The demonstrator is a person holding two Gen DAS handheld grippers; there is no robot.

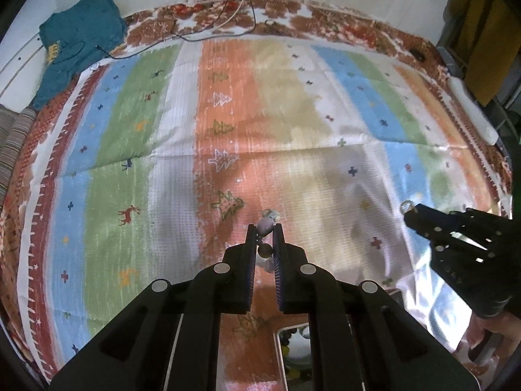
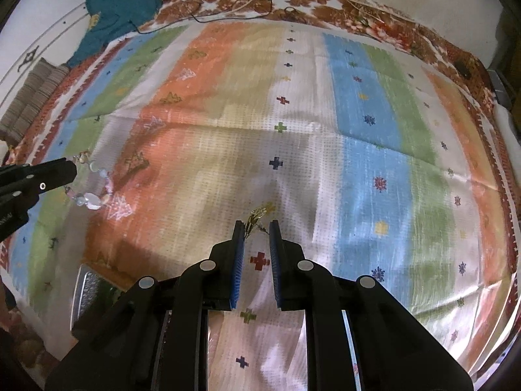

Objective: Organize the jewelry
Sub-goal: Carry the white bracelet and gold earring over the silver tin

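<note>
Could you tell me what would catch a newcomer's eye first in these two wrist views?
First, the striped mat, in orange, blue, green and white bands, filling both views. Next, the beaded bracelet, pinched in the left gripper and hanging from its tips above an orange stripe. Then the small gold piece at the tips of the right gripper, and a teal garment crumpled at the mat's far left corner.

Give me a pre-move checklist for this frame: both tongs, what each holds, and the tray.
1. Left tongs grip the bead bracelet: ok, beads sit between the tips.
2. Bracelet off the mat: cannot tell.
3. Right tongs hold the small gold piece: cannot tell, it touches only the left tip.
4. Tray within reach: ok, just below the left tongs.
5. The two tongs apart: ok.
</note>
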